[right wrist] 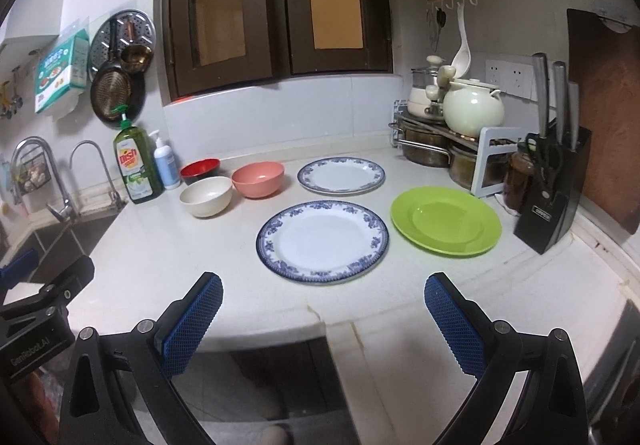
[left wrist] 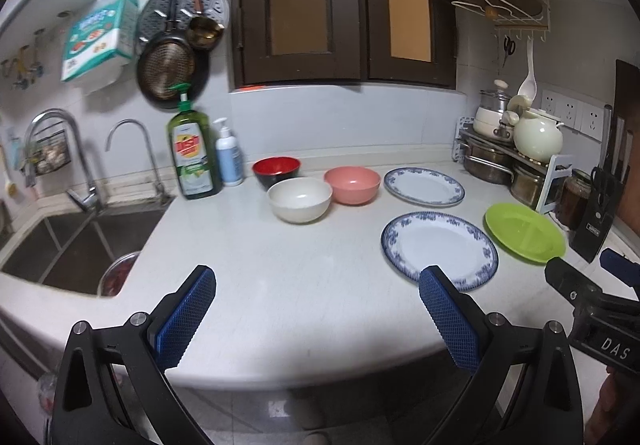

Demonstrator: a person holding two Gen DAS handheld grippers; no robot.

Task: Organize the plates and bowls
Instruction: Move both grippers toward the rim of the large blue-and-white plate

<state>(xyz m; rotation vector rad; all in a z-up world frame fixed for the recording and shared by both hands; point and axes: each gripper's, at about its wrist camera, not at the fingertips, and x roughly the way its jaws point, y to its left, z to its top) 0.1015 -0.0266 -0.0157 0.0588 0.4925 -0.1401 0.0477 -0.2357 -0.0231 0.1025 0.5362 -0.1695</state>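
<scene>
On the white counter (left wrist: 248, 269) stand a red-and-black bowl (left wrist: 276, 170), a cream bowl (left wrist: 299, 200) and a pink bowl (left wrist: 352, 184), close together. To their right lie a far blue-rimmed plate (left wrist: 424, 186), a near blue-rimmed plate (left wrist: 439, 248) and a green plate (left wrist: 524, 231). In the right wrist view they are the red bowl (right wrist: 200, 168), cream bowl (right wrist: 206, 196), pink bowl (right wrist: 258, 179), far plate (right wrist: 341, 175), near plate (right wrist: 322, 240) and green plate (right wrist: 446, 220). My left gripper (left wrist: 316, 279) and right gripper (right wrist: 323, 285) are open and empty, held off the counter's front edge.
A sink (left wrist: 76, 245) with two taps is at the left. Dish soap (left wrist: 194, 155) and a pump bottle (left wrist: 229, 153) stand behind the bowls. A pot rack with a teapot (right wrist: 472, 109), a jar and a knife block (right wrist: 552, 185) fill the right corner.
</scene>
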